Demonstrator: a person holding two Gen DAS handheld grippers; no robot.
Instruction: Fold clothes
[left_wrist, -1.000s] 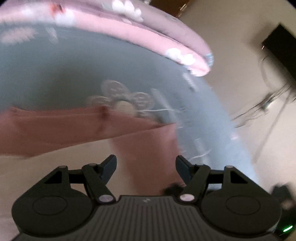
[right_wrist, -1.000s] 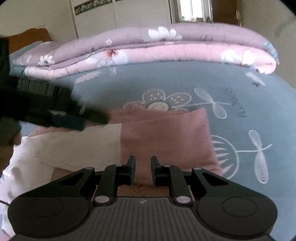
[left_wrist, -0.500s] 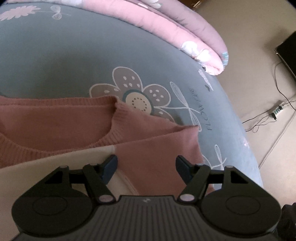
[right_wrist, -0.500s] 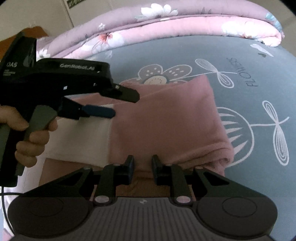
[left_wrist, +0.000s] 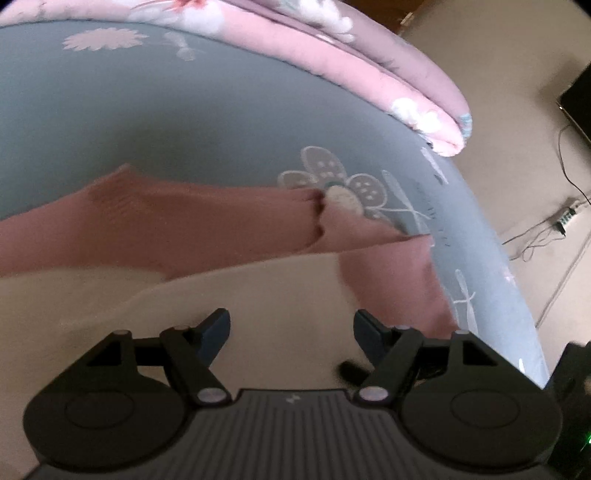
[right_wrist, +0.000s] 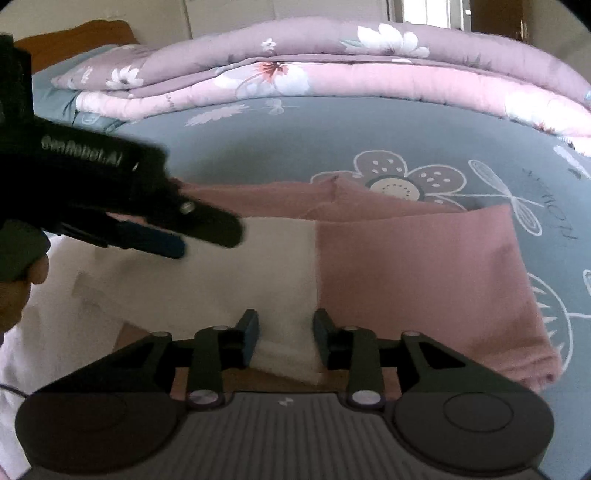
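blue bedsheet (right_wrist: 332, 140); pink-white sweater (right_wrist: 406, 266) half folded

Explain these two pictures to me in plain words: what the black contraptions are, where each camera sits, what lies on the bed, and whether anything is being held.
No robot here: a person holds a two-finger gripper in each hand, each with a wide-angle camera looking along its fingers. One picture comes from the left gripper, the other from the right gripper, which also shows the left one from the side, with the hand gripping it. On the blue flowered bedsheet lies a pink and cream sweater, partly folded, with a folded floral quilt behind. Neither gripper holds anything: the left stands wide open over the cream part; the right's jaws have just been opening, cloth below them, not pinched.
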